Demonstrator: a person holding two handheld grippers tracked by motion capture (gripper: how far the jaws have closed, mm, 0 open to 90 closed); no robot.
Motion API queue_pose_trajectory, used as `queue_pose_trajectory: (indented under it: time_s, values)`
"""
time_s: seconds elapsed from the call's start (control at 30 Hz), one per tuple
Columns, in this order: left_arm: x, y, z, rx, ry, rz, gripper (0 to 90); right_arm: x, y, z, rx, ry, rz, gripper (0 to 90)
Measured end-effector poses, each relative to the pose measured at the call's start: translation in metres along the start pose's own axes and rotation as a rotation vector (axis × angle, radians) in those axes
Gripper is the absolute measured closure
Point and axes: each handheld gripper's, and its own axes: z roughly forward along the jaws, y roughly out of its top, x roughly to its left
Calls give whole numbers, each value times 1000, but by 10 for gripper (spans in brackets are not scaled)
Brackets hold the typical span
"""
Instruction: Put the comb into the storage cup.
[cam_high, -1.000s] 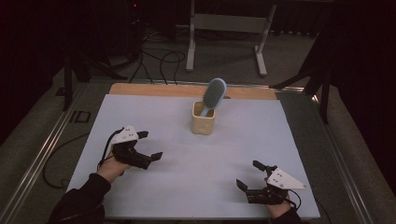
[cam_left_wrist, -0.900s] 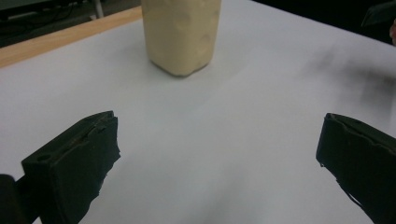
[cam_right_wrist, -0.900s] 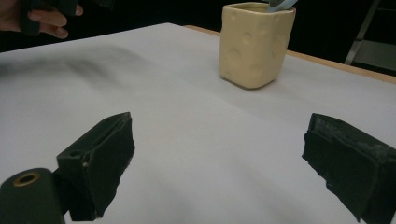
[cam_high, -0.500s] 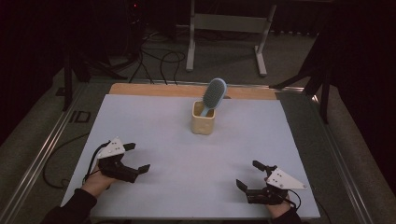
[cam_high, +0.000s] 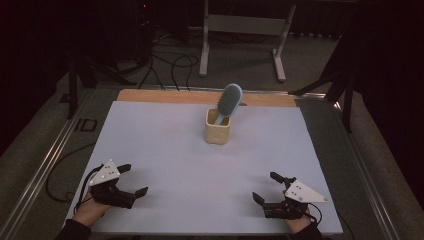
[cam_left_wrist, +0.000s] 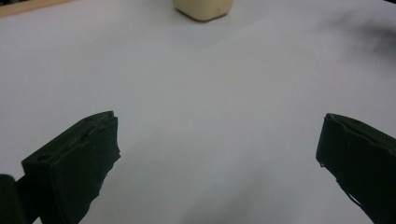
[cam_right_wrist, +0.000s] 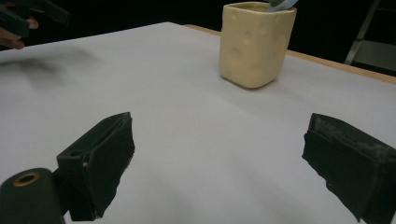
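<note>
- A cream ceramic cup (cam_high: 218, 131) stands upright on the white table cover (cam_high: 165, 140), toward the far middle, well apart from both grippers.
- A blue hairbrush (cam_high: 229, 101) stands in the cup handle-down, its oval head leaning to the right above the rim; the bristle side is probably facing the camera, though the dim high view leaves that unsure.
- The left gripper (cam_high: 129, 181) rests low at the near left corner, jaws spread wide and empty, pointing toward the cup.
- The right gripper (cam_high: 266, 187) sits at the near right edge, jaws likewise apart with nothing between them.
</note>
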Motion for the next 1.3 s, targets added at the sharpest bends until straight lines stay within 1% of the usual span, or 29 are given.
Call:
queue_pose_trajectory:
  time_s: [0.13,0.17,0.2,0.27,0.3,0.33,0.43,0.47,0.53,0.63,0.67,0.7,0.77,0.8,0.83,0.93,1.03,1.07,1.17,1.2,1.3]
  values:
    - [0,-5,-5,3,16,-2,0,-1,0,0,-1,0,3,87]
    - [0,-8,-10,-3,23,-9,0,0,0,0,0,-1,4,87]
    - [0,-9,-12,-6,36,-10,0,0,0,0,0,0,3,87]
    - [0,-10,-14,-4,41,-5,0,0,0,1,3,-1,2,87]
    - [0,-11,-17,-2,51,-6,0,0,0,1,3,-2,1,87]
    - [1,-14,-23,-9,67,-12,0,0,0,0,2,-2,2,87]
    - [1,-21,-28,-9,87,-25,0,-1,0,0,0,-4,6,87]
    - [0,-24,-29,-5,96,-25,0,-1,-1,0,-1,-2,7,87]
    - [-2,-27,-30,-2,91,-30,0,-1,-1,1,3,-2,2,87]
    - [-5,-28,-31,-6,96,-28,0,0,0,1,4,-1,3,87]
    - [-7,-28,-31,-9,108,-32,0,0,0,1,4,-2,4,87]
    - [-8,-29,-31,-12,119,-24,0,0,0,1,4,-3,5,87]
    - [-8,-29,-31,-12,124,-25,0,0,0,0,2,-3,3,87]
    - [-9,-30,-30,-14,131,-28,0,0,0,0,2,-3,3,87]
    - [-9,-32,-28,-14,152,-40,0,0,-1,0,2,-1,2,87]
    - [-8,-35,-25,-8,162,-45,0,0,-1,1,1,-1,4,87]
    - [-8,-35,-25,-17,161,-56,0,-1,-1,1,2,-1,1,87]
    - [-9,-35,-25,-22,177,-53,0,-1,-1,1,2,-1,3,87]
    - [-10,-34,-24,-24,176,-53,0,-1,-1,1,4,2,0,87]
    - [-11,-34,-23,-25,184,-45,0,0,-1,2,4,4,-2,87]
    - [-12,-35,-22,-22,180,-47,0,0,-1,2,6,4,-6,87]
